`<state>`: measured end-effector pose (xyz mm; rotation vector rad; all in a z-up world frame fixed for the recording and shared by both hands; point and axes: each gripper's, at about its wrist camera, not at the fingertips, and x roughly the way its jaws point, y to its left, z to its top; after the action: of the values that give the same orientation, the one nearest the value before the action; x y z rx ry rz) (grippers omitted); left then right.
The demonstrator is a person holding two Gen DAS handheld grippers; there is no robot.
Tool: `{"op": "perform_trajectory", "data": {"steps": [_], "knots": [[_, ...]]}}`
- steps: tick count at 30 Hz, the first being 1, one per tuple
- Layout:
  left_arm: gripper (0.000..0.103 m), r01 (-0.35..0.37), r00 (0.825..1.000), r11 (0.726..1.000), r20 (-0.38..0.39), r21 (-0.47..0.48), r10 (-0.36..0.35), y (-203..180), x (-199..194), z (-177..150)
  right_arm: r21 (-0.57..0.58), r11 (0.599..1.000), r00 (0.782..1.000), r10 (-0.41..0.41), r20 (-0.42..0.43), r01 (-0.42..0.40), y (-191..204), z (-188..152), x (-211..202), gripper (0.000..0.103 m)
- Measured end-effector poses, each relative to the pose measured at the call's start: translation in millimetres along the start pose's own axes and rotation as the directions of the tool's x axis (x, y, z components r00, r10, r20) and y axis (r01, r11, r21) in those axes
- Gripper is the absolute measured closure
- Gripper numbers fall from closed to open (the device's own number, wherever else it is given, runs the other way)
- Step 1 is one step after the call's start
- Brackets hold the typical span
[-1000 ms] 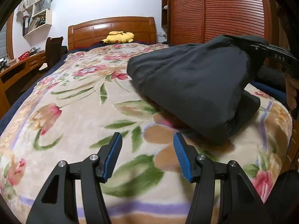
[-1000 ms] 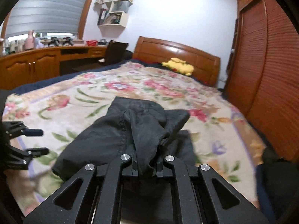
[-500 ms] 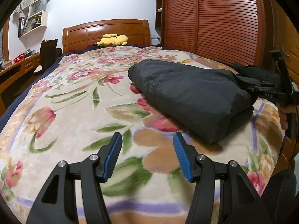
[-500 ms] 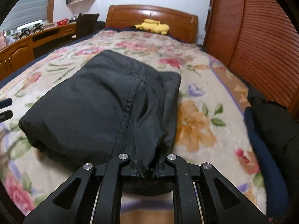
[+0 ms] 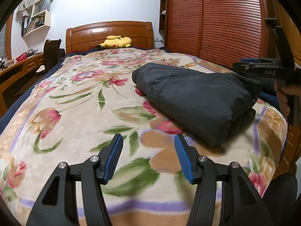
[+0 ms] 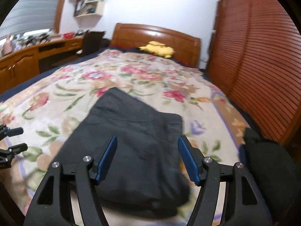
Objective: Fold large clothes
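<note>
Dark garment lies folded compact on the bed; right tongs just opened, releasing it; left tongs apart, empty; fold looks finished.

Folded garment on bed, plush toy behind, wardrobe right

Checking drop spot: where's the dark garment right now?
The folded dark garment lies on the floral blanket near the bed's foot, on the wardrobe side; in the right wrist view it sits just beyond the open right tongs.
</note>
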<state>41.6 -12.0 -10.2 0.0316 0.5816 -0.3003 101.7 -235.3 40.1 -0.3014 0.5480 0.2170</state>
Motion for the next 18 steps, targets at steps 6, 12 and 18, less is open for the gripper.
{"op": "perform_trajectory", "data": {"steps": [6, 12, 18], "knots": [[0.047, -0.001, 1.000, 1.000, -0.002, 0.002, 0.001, 0.1, -0.4, -0.1, -0.027, 0.998, 0.998, 0.046, -0.049, -0.048, 32.9, 3.1, 36.8, 0.035], [0.047, -0.001, 1.000, 1.000, 0.000, 0.011, 0.001, 1.7, -2.8, -0.5, 0.024, 1.000, 0.998, 0.020, -0.065, -0.018, 25.6, 18.2, 61.3, 0.035], [0.047, -0.001, 1.000, 1.000, -0.002, 0.008, 0.001, 2.0, -2.6, -1.1, 0.090, 0.992, 0.972, 0.110, -0.208, -0.093, 20.7, -4.1, 88.1, 0.034]]}}
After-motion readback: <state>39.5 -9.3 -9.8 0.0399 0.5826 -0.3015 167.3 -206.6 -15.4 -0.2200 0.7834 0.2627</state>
